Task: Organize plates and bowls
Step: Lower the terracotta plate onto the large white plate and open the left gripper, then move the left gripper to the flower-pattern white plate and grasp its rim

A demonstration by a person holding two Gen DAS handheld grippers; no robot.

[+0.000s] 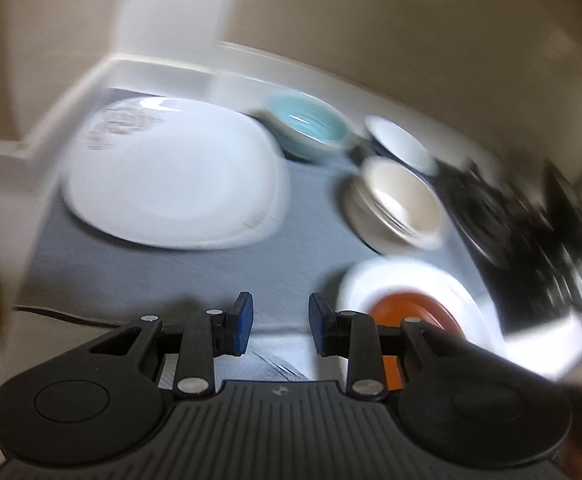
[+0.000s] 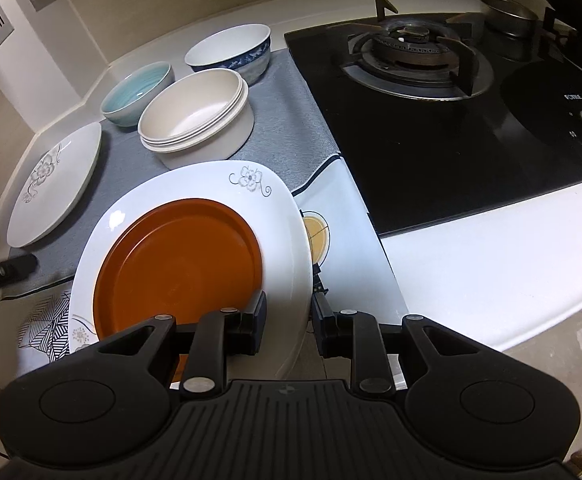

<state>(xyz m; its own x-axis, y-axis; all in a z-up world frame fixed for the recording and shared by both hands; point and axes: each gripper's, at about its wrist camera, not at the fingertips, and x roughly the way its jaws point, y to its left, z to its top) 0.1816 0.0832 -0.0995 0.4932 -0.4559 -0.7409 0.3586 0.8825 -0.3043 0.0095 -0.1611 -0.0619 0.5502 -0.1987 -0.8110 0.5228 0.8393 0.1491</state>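
Your right tool (image 2: 287, 328) grips the white plate (image 2: 283, 220) carrying the orange plate (image 2: 179, 264); your left tool (image 1: 279, 326) gapes empty; another plate (image 2: 57, 184) and bowls remain unstacked.

Black plastic throughout on the left gripper (image 1: 278, 326): ribbed dark-grey base plate at bottom centre with a small round emblem, two broad rounded lobes with circular recesses at lower left and right, silver rivets at the linkage pivots, blue pads (image 1: 244, 322) on the fingertips. Same build on the right gripper (image 2: 287, 326): ribbed plate, round-recessed lobes, silver rivets, triangular cut-outs in the outer links, darker pads (image 2: 256, 320).
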